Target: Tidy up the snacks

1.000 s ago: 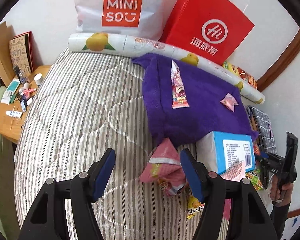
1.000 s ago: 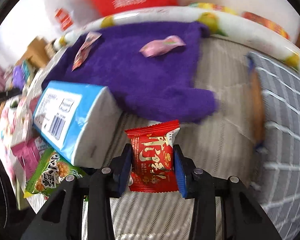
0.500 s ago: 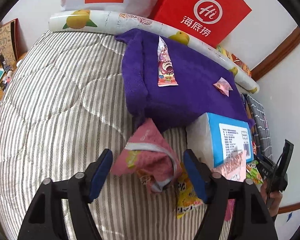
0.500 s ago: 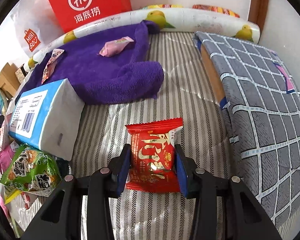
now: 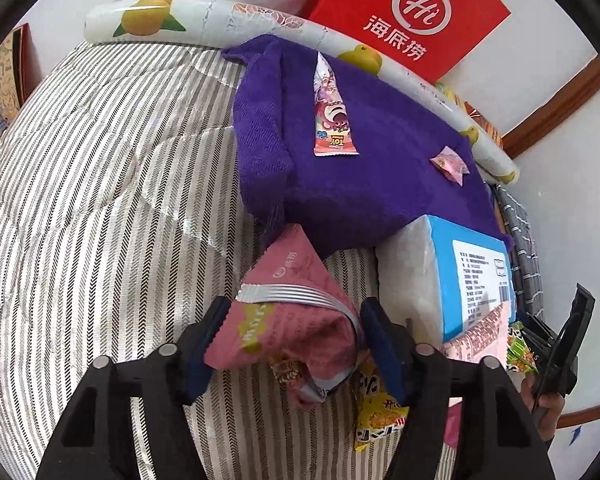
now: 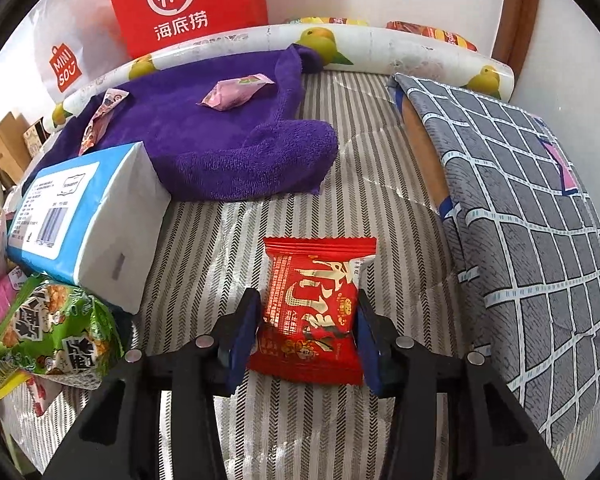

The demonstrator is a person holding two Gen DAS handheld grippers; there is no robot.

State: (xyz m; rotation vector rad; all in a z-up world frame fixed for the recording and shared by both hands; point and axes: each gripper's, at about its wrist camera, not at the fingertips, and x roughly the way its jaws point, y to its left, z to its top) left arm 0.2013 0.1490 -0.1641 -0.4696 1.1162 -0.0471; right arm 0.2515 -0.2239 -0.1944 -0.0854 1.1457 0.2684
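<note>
A pink snack bag [image 5: 296,292] lies on the striped bed between the fingers of my left gripper [image 5: 290,316]. Its jaws are closing and both blue pads touch the bag's sides. A red snack packet [image 6: 312,300] sits low over the bed between the pads of my right gripper [image 6: 306,312]. These jaws are opening slightly, with the pads still against the packet. On the purple towel [image 5: 380,168] lie a long pink sachet [image 5: 334,120] and a small pink candy [image 5: 450,162]. A hand holds the right gripper at the left view's right edge.
A blue and white tissue pack [image 6: 76,216] stands beside the towel, with a green snack bag [image 6: 56,336] and a yellow packet [image 5: 380,412] near it. A grid-pattern pillow [image 6: 520,200] is on the right. A fruit-print roll [image 6: 380,48], red bag [image 5: 412,20] and white bag stand behind.
My left gripper sank toward the pink bag, widened, then narrowed onto it. My right gripper carried the red packet away from the tissue pack, over the open striped bed.
</note>
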